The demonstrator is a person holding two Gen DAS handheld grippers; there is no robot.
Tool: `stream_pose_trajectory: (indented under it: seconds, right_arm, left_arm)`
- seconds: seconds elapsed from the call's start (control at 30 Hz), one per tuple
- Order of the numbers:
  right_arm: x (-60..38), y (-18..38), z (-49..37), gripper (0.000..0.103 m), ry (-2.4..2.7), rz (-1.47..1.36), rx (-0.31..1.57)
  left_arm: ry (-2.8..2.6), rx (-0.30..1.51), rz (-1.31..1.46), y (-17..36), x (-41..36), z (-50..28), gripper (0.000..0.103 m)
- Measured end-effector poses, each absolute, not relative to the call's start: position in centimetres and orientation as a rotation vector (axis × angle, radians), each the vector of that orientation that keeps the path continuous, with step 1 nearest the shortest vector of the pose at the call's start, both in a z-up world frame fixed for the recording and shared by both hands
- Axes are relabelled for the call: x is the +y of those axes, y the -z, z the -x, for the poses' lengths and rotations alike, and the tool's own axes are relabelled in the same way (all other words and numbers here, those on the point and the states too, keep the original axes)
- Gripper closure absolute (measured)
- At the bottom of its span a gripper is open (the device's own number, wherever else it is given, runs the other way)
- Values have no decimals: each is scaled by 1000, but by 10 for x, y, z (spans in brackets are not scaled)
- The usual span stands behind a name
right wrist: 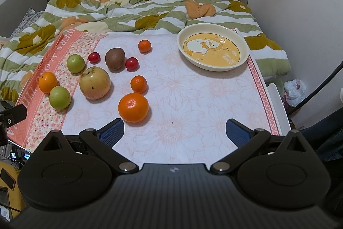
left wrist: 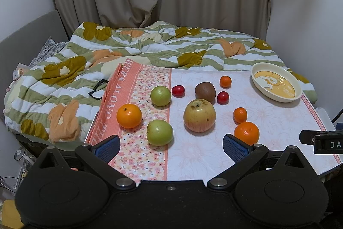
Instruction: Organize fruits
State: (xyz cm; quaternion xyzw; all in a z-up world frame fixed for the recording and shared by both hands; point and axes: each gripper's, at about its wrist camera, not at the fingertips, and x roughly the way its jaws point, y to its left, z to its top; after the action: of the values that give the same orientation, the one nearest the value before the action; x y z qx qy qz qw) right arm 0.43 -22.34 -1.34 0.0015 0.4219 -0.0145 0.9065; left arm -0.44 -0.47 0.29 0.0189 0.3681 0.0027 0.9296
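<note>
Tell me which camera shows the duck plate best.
The right wrist view: the plate sits large, its duck picture plain and whole rim visible. The left wrist view shows the plate smaller, far right, seen more obliquely.

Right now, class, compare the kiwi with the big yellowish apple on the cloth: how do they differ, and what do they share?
The kiwi is brown with a dull skin; the apple is yellow-green with a reddish blush and smoother skin. The kiwi is clearly smaller than the apple. The kiwi is egg-shaped, the apple rounder, its dimpled end facing up. Both rest on the cloth, outside the dish, untouched by either gripper.
</note>
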Motion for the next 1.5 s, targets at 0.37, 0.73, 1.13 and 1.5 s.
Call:
stream_pose_trajectory:
  seconds: [0.37, 0.73, 1.13, 1.5]
  right_arm:
    - [-223, 14, -8, 0, 27, 1, 873]
    - [-222, 14, -10, 0, 25, -3, 874]
    - [-221, 13, -11, 0, 24, -4, 872]
    - [-219, 12, -11, 0, 24, -4, 870]
  left_arm:
    - [-8, 751, -39, -3, -5, 5, 0]
    - [-3, 751, -32, -4, -5, 2, 0]
    - [0, 755, -30, -3, -2, 0, 0]
    - [-5, 754, -31, -3, -1, -1, 0]
